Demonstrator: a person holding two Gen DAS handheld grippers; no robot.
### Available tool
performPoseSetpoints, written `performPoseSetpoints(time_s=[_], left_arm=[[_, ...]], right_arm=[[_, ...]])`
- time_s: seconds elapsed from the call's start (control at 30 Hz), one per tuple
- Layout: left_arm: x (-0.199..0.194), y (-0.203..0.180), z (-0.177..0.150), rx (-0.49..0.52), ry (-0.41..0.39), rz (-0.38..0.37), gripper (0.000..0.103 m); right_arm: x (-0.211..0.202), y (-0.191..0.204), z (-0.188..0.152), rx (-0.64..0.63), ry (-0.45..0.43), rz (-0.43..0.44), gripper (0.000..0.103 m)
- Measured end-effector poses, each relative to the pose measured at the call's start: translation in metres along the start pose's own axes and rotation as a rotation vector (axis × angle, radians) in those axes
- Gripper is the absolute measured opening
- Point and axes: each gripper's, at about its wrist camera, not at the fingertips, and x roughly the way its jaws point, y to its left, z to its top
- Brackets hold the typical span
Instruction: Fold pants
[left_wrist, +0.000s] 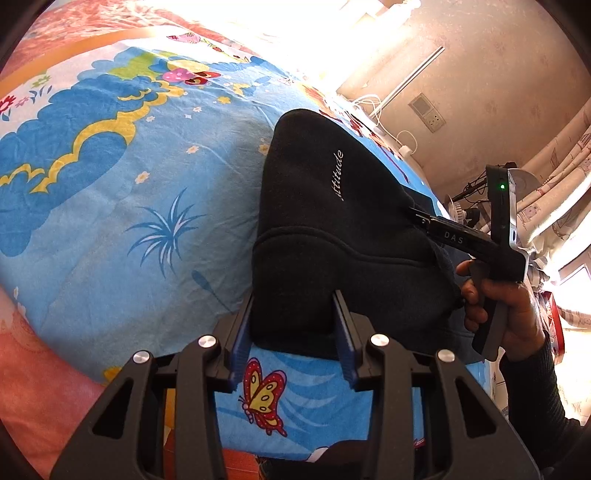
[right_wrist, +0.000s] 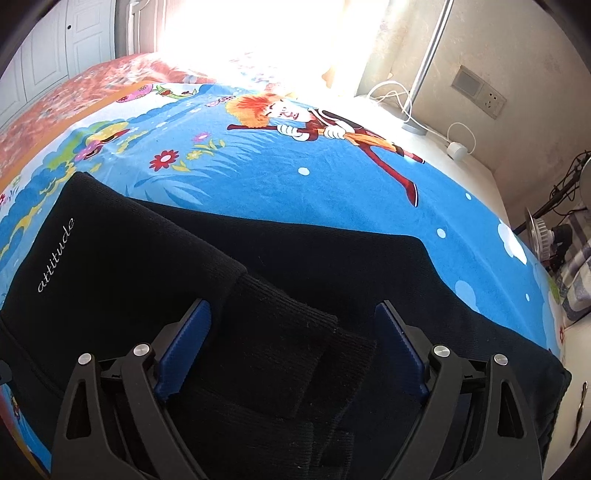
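Note:
Black pants (left_wrist: 332, 229) with white "attitude" lettering lie folded on a bed with a bright blue cartoon sheet (left_wrist: 110, 206). My left gripper (left_wrist: 293, 299) is open, its blue pads on either side of the near edge of the pants. My right gripper (right_wrist: 291, 306) is open above the ribbed cuffs (right_wrist: 295, 350) that lie on the folded pants (right_wrist: 332, 258). From the left wrist view, the right gripper's fingers (left_wrist: 424, 219) touch the right side of the pants, held by a hand.
A wall with a socket (right_wrist: 491, 101), white cables and a charger (right_wrist: 456, 149) lies beyond the bed's far edge. A fan and stand (right_wrist: 543, 229) sit at the right. A red patterned blanket (right_wrist: 74, 92) borders the sheet at the far left.

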Motion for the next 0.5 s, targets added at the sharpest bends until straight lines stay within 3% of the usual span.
performPoseSetpoints(time_s=[0.13, 0.17, 0.2, 0.33, 0.4, 0.5], left_arm=[[0.001, -0.004, -0.001, 0.017, -0.003, 0.026, 0.04], [0.001, -0.005, -0.001, 0.021, -0.005, 0.034, 0.04], [0.001, -0.006, -0.001, 0.025, -0.007, 0.043, 0.041], [0.002, -0.009, -0.002, 0.034, -0.016, 0.064, 0.043], [0.002, -0.009, -0.002, 0.034, -0.016, 0.068, 0.044], [0.001, -0.01, -0.003, 0.029, -0.014, 0.08, 0.045]], right_arm=[[-0.004, 0.007, 0.007, -0.023, 0.012, -0.049, 0.084], [-0.01, 0.011, 0.012, -0.035, 0.016, -0.07, 0.081], [-0.022, 0.016, 0.018, -0.049, -0.004, -0.073, 0.07], [-0.066, 0.06, 0.051, -0.16, -0.126, 0.025, 0.073], [-0.061, 0.083, 0.067, -0.185, -0.096, 0.09, 0.073], [-0.034, 0.12, 0.082, -0.234, -0.045, 0.113, 0.072]])
